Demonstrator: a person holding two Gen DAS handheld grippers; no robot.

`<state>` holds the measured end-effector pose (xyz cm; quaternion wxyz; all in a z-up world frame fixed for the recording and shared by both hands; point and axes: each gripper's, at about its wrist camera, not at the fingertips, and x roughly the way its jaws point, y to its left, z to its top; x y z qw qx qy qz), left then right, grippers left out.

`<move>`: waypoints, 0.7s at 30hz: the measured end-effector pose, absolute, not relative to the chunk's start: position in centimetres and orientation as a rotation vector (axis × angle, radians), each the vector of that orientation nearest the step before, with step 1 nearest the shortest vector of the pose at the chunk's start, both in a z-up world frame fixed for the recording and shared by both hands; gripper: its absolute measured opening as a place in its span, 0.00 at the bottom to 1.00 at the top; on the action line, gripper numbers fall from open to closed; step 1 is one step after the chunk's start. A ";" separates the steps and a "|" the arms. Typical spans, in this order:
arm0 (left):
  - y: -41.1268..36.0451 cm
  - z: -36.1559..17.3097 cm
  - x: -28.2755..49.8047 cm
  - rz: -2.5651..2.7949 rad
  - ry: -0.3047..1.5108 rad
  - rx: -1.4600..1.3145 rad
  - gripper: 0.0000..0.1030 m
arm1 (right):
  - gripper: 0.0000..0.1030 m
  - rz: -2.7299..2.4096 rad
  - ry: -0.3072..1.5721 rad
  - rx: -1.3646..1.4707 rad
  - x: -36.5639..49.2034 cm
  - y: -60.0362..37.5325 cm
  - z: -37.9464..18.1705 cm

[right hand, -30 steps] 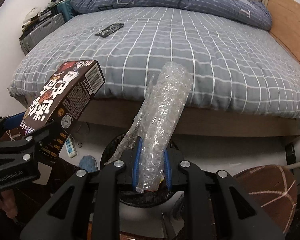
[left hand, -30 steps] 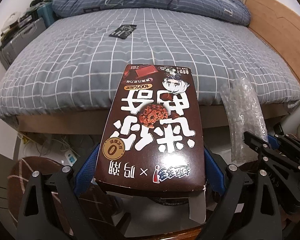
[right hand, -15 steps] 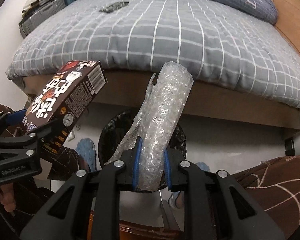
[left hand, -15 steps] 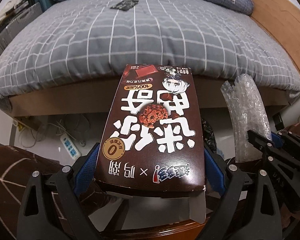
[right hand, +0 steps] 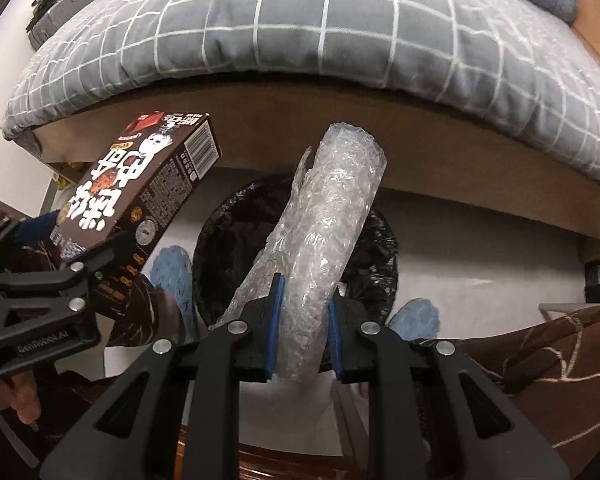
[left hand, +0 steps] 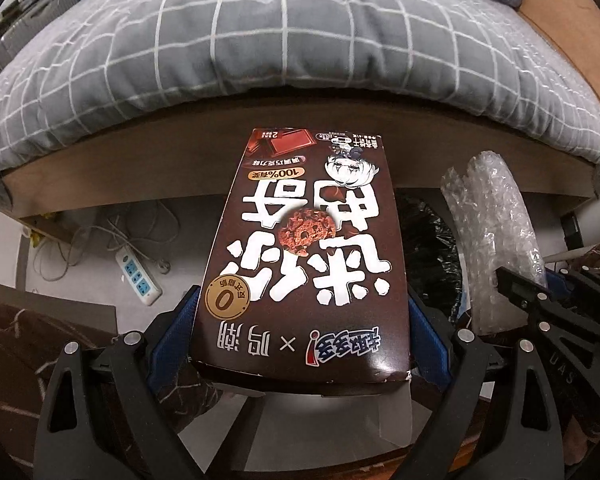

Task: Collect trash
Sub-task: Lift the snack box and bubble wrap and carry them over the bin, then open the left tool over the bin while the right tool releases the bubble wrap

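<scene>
Left wrist view: my left tongs (left hand: 300, 344) clamp the brown snack box (left hand: 304, 256), held left of the bin (left hand: 432, 256); released here, I judge it hits the floor.

Right wrist view: my right tongs (right hand: 302, 328) pinch the bubble-wrap roll (right hand: 324, 248) over the bin's rim (right hand: 220, 216); it could catch there.

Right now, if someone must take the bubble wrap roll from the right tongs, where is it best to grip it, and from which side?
Probably the free upper half of the bubble wrap roll, squeezed across its width from the sides. The right tongs clamp its lower end, so the top stands clear above the bin. It is soft and round, so a light grip near the middle seems safest.
</scene>
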<state>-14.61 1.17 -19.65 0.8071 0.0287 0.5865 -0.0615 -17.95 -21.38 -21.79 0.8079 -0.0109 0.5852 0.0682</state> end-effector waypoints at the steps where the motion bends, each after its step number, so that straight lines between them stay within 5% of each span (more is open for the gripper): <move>1: 1.3 -19.8 -14.5 -0.129 1.257 0.061 0.88 | 0.19 0.151 1.250 -0.029 -17.9 -21.1 -22.0; 11: 2.7 -21.3 -13.5 -0.093 1.295 0.011 0.88 | 0.24 0.201 1.319 -0.033 -16.4 -18.5 -25.4; 21: 1.0 -22.1 -12.8 -0.128 1.318 0.049 0.88 | 0.61 0.134 1.279 -0.005 -16.0 -20.7 -24.4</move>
